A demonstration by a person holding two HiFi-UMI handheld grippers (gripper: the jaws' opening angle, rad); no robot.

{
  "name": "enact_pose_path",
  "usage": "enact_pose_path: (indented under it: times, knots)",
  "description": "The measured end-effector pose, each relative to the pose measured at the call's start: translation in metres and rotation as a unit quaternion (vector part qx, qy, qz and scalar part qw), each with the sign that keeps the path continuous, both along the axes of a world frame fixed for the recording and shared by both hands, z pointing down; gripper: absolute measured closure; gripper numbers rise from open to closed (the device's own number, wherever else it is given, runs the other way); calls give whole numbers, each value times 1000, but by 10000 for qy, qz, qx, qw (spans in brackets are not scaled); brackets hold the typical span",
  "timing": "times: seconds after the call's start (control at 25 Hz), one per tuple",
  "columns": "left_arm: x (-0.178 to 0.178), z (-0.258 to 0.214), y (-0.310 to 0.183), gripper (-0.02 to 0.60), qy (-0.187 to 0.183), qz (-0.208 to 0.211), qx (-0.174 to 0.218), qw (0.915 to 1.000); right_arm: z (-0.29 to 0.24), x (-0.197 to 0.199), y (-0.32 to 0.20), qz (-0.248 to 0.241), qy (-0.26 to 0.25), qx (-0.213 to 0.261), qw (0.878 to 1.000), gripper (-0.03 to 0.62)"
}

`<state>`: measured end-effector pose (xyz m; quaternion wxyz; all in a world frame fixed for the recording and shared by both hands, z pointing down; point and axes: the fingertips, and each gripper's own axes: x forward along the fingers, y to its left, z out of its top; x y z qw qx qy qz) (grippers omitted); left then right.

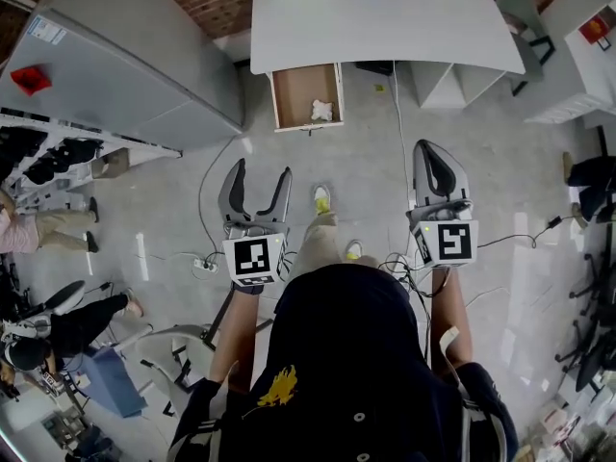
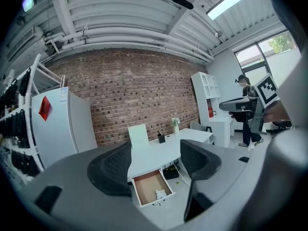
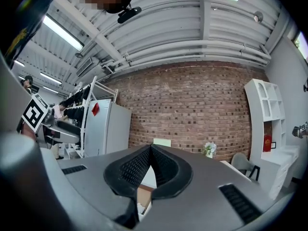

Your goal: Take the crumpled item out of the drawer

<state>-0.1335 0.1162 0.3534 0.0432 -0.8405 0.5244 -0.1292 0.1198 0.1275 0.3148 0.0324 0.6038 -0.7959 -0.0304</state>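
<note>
Across the floor (image 1: 500, 162) ahead, the drawer (image 1: 294, 89) hangs open beneath the white surface (image 1: 375, 27), the crumpled item (image 1: 321, 111) lying in its right half. My left claw (image 1: 262, 173) gapes wide, empty; my right claw (image 1: 430, 147) is closed on nothing. Both are well apart from the drawer: I should step close, then lower the left claw straight over it.

Well ahead of my left gripper (image 1: 262, 176), the drawer (image 1: 294, 89) juts from the desk (image 1: 375, 27); the crumpled item (image 1: 321, 111) lies inside, toward the right jaw's side.
</note>
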Motion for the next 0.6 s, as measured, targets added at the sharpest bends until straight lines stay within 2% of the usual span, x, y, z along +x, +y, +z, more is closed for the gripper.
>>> enact_pose_path:
  times: [0.2,0.44,0.6]
  knots:
    - [-9,28,-58,258,73,65,-171,9998,15,-8,-52,39,131,-100,9999,566]
    - [-7,39,-162,258,387,202,-170,9989,12,3,-141,333,436,-218,9983,566]
    - [-7,41,-228,258,435,455,-200,9978,1,-8,-202,458,382,-189,9980,566]
